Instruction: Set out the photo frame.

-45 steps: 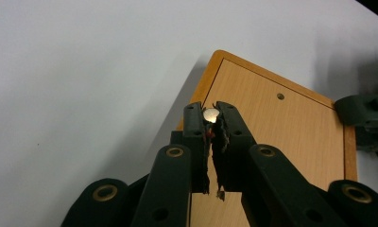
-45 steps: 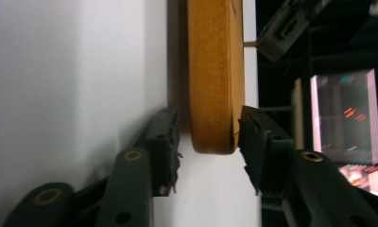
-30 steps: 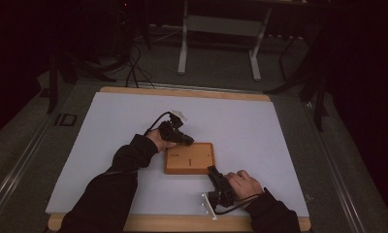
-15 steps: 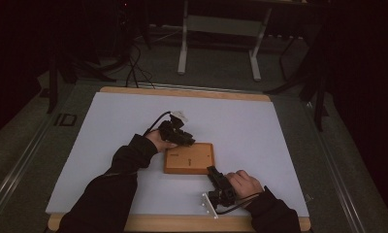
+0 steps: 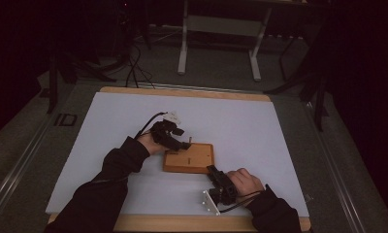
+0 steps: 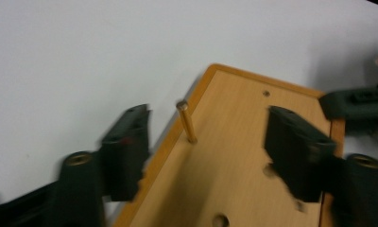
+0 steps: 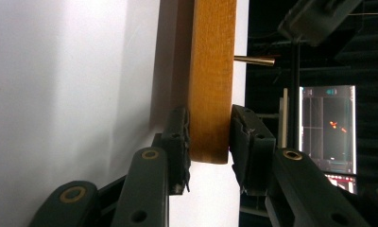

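A flat wooden board [image 5: 194, 159] with small holes lies on the white mat. A thin brass pin [image 6: 187, 122] stands upright in a hole near the board's far left corner [image 5: 190, 144]. My left gripper [image 6: 207, 117] hovers over that corner, and its jaws have just been opening. The pin stands between them, touching neither pad. My right gripper [image 7: 210, 124] is shut on the board's near right edge [image 7: 210, 71], with pads pressed to both faces, and it sits at the board's corner in the high view [image 5: 214, 174]. The pin [image 7: 253, 60] juts from the board's far end.
The white mat [image 5: 109, 126] covers a wooden table with its front edge [image 5: 182, 224] near my arms. Open mat lies left, right and beyond the board. Metal legs [image 5: 184, 43] and cables [image 5: 134, 63] stand on the dark floor behind. A lit screen [image 7: 326, 127] glows in the background.
The left gripper's jaws have opened off the pin and the hand has lifted slightly. The pin stays standing in the board. The right hand and the board have not moved.
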